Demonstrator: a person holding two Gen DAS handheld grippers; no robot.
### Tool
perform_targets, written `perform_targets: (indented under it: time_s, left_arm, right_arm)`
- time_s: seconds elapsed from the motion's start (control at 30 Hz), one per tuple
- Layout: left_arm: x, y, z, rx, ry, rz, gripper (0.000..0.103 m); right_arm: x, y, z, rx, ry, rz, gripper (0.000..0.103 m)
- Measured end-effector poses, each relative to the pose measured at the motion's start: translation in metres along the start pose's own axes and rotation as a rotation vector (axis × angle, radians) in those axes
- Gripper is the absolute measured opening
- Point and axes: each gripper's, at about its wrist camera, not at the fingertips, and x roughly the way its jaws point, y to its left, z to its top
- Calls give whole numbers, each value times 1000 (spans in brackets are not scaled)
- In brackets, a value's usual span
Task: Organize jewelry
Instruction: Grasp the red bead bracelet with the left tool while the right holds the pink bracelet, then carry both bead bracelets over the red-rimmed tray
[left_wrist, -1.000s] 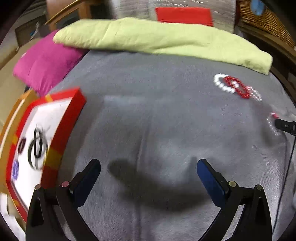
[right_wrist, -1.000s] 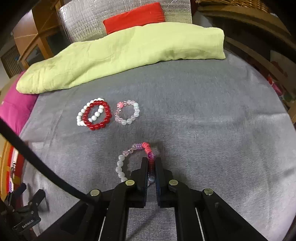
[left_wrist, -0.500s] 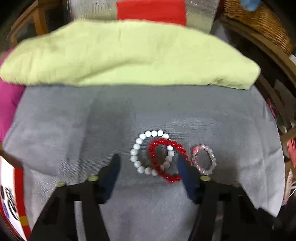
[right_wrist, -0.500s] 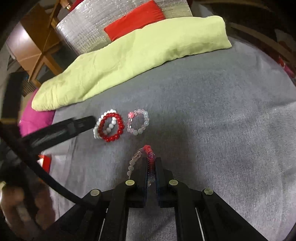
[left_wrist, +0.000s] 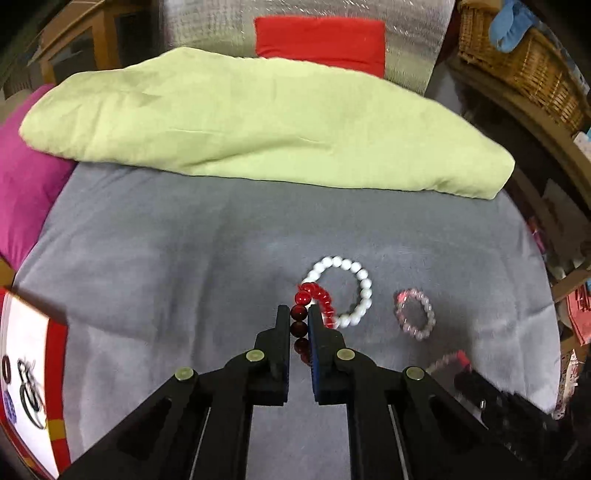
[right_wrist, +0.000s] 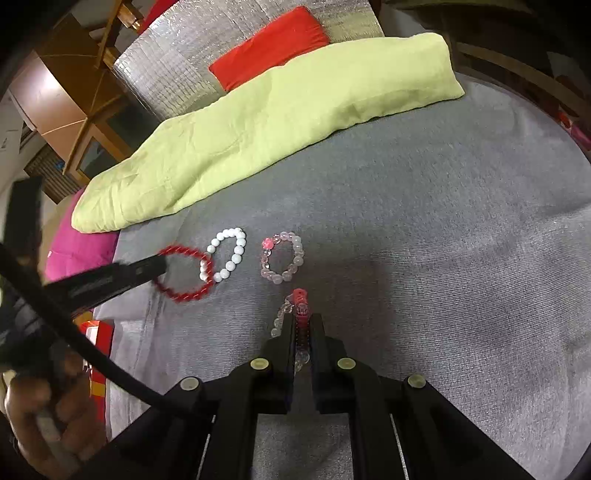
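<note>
Pinching the red bracelet (left_wrist: 300, 317) after just closing on it, the left hand-held gripper (left_wrist: 299, 321) is needing a slow lift clear of the white bracelet (left_wrist: 364, 286) it overlaps, while the right hand-held gripper (right_wrist: 302, 328) is clamping the pink-and-clear bracelet (right_wrist: 300, 301) near centre on the grey bed (right_wrist: 424, 221).

Dim indoor light, soft shadows on the grey cloth (right_wrist: 424, 229), dark curved fisheye corners, motion blur at the edges.

The left gripper (left_wrist: 298, 314) swung from the red-rimmed box (left_wrist: 55, 369) and closed on the red bead bracelet (left_wrist: 300, 312), dragging it partly off the white bead bracelet (left_wrist: 364, 284).
</note>
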Motion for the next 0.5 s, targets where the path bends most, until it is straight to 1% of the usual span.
perform_targets:
  time_s: [0.13,0.23,0.37,0.5]
  left_arm:
    - [-14,18,-22,-9,-2,13,10]
    - [-15,30,-42,-15,0,32,10]
    - [-21,39,-58,-31,-1,42,10]
    - [-35,44,-69,-34,-26,62,10]
  right_arm:
    - [-2,4,-1,-12,-3,4,7]
    - [-3,10,-2,-28,-8,21,7]
    - [-7,19,-5,-62,-19,26,7]
    - [-13,25,-9,-91,-32,18,7]
